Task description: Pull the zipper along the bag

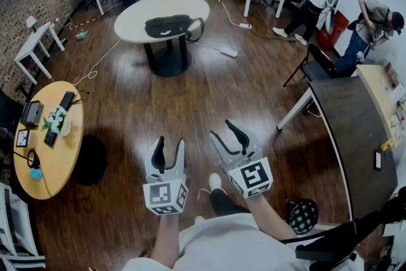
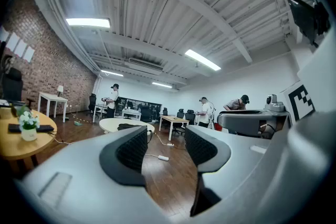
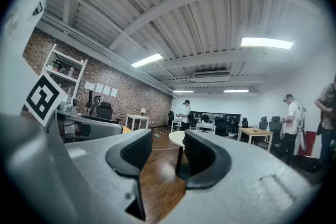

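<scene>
Two tools hang low in the head view, above the wooden floor (image 1: 209, 92) and well apart from the bag. The left tool (image 1: 169, 144) sits at lower centre, its jaws released and spread, with only floor showing between them in the left gripper view (image 2: 165, 140). The right tool (image 1: 224, 131) is just beside it, tilted toward the upper left, also released and empty in the right gripper view (image 3: 164, 145). The black bag (image 1: 170, 26) lies on the white oval surface (image 1: 134, 23) in the upper middle of the frame. Its zipper is too small to make out. A round yellow table (image 1: 54, 158) stands at the left edge.
</scene>
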Action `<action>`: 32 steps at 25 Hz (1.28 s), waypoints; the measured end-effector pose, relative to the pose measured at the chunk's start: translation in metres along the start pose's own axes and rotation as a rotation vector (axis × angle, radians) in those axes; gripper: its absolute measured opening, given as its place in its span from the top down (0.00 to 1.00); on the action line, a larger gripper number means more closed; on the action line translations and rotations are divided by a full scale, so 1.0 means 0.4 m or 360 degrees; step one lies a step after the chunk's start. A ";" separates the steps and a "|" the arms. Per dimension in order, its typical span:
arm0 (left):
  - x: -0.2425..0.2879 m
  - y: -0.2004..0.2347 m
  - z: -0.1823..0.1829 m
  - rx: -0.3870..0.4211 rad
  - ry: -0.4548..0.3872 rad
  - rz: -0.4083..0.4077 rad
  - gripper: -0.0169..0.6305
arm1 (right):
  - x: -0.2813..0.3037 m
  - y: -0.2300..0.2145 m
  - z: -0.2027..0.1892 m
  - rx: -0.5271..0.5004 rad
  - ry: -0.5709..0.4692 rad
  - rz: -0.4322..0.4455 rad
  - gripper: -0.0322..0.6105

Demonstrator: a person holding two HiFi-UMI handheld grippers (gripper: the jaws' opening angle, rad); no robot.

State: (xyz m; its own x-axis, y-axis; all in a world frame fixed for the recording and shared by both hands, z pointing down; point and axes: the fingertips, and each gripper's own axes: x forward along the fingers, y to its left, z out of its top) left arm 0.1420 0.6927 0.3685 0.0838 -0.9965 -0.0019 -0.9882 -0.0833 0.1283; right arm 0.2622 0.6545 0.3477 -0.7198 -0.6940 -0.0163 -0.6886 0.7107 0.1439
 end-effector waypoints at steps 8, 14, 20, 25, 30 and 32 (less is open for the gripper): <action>0.354 0.014 0.068 0.0090 -0.0054 0.0045 0.62 | 0.246 -0.286 0.023 0.0015 -0.0053 0.0056 0.67; 0.521 -0.007 0.028 0.0091 0.0006 -0.0017 0.64 | 0.355 -0.377 -0.049 0.0100 -0.0025 0.0105 0.67; 0.666 0.041 0.010 0.0071 0.0048 -0.0052 0.64 | 0.469 -0.442 -0.157 0.0190 0.0106 0.0078 0.67; 0.824 0.154 -0.051 0.0033 0.0114 -0.0067 0.64 | 0.618 -0.504 -0.211 0.0178 0.0174 0.0024 0.67; 1.053 0.302 -0.004 0.0105 0.0078 -0.0135 0.64 | 0.888 -0.552 -0.180 0.0221 0.0136 0.0085 0.67; 1.133 0.380 0.043 0.0110 0.0021 -0.0138 0.64 | 1.006 -0.554 -0.141 0.0153 0.0087 0.0111 0.67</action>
State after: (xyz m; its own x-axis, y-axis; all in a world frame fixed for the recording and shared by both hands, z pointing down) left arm 0.0275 0.2282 0.3699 0.1708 -0.9853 0.0028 -0.9836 -0.1704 0.0597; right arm 0.1302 0.2115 0.3652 -0.7619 -0.6461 0.0447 -0.6444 0.7632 0.0473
